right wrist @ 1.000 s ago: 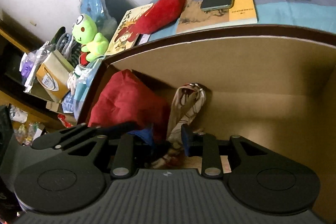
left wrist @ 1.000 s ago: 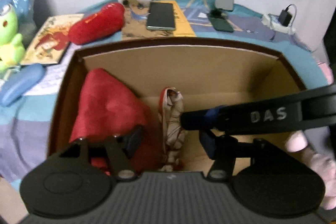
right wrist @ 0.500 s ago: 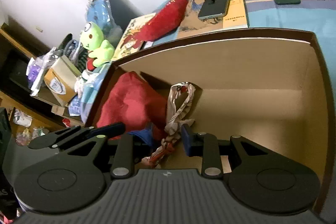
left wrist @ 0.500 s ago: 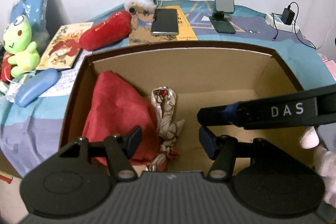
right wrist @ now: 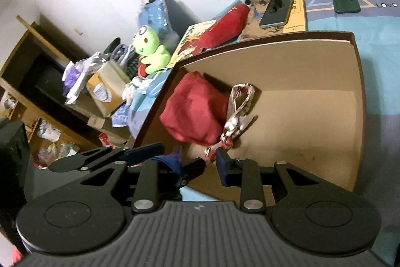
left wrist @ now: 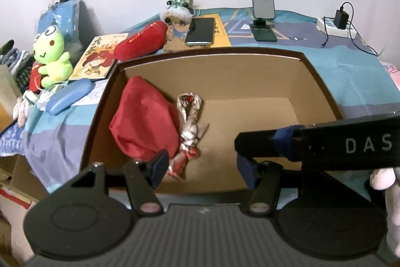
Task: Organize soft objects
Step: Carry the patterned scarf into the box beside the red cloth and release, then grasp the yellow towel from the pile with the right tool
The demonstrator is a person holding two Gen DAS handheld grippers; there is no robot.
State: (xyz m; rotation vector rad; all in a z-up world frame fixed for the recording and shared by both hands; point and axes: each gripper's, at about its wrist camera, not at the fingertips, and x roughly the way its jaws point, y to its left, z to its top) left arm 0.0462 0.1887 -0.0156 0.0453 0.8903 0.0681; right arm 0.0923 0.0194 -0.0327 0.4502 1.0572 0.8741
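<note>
Far left on the bed I see the green frog plush (left wrist: 51, 55), light and squashy; I'd pinch its belly. In the cardboard box (left wrist: 322, 89) lie the red cloth (left wrist: 142, 121) and knotted patterned scarf (left wrist: 190, 126). My left hand-held gripper (left wrist: 200, 164) hangs released, empty; the right hand-held gripper (right wrist: 200, 164) likewise grasps nothing.
</note>
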